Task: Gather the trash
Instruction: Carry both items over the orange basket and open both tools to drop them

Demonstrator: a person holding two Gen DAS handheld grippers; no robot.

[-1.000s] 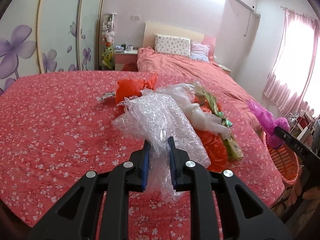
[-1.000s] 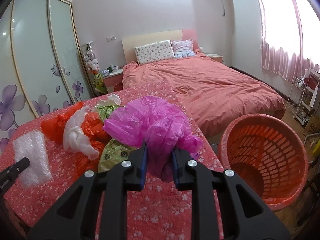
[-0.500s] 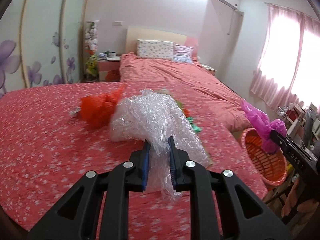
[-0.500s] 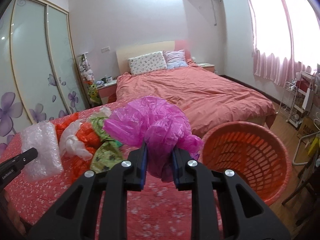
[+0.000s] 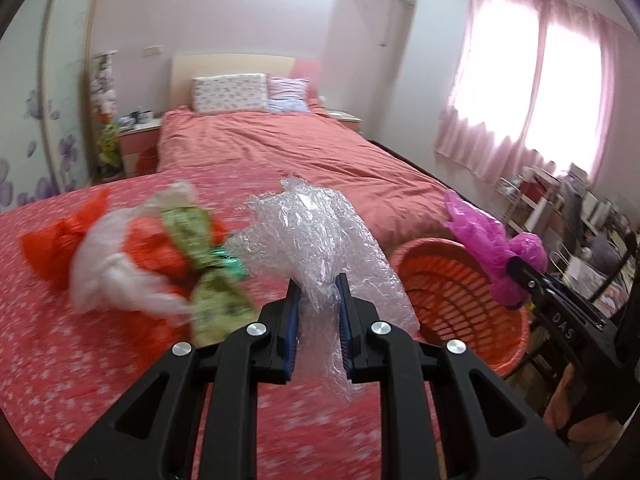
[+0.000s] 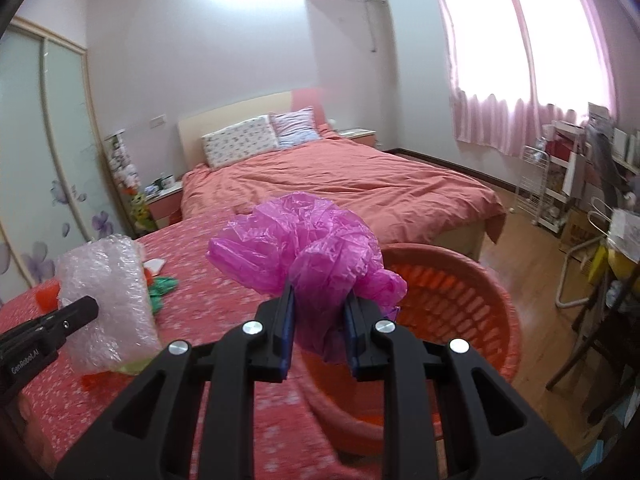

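Note:
My left gripper (image 5: 318, 300) is shut on a crumpled sheet of clear bubble wrap (image 5: 316, 236) and holds it above the floral red surface, left of the orange basket (image 5: 456, 300). My right gripper (image 6: 319, 312) is shut on a crumpled magenta plastic bag (image 6: 304, 248), held over the near rim of the orange basket (image 6: 460, 300). The bag also shows in the left wrist view (image 5: 492, 244), and the bubble wrap in the right wrist view (image 6: 104, 292). A pile of orange, white and green trash (image 5: 160, 252) lies on the surface to the left.
A bed with a red cover (image 6: 340, 184) stands behind. A wire rack and cluttered shelves (image 6: 560, 184) line the right wall below the pink curtains. A nightstand (image 5: 136, 136) and wardrobe doors stand at the left.
Both grippers have swung right toward the orange basket with their loads. The basket is now nearer in both views, and the trash pile has shifted left.

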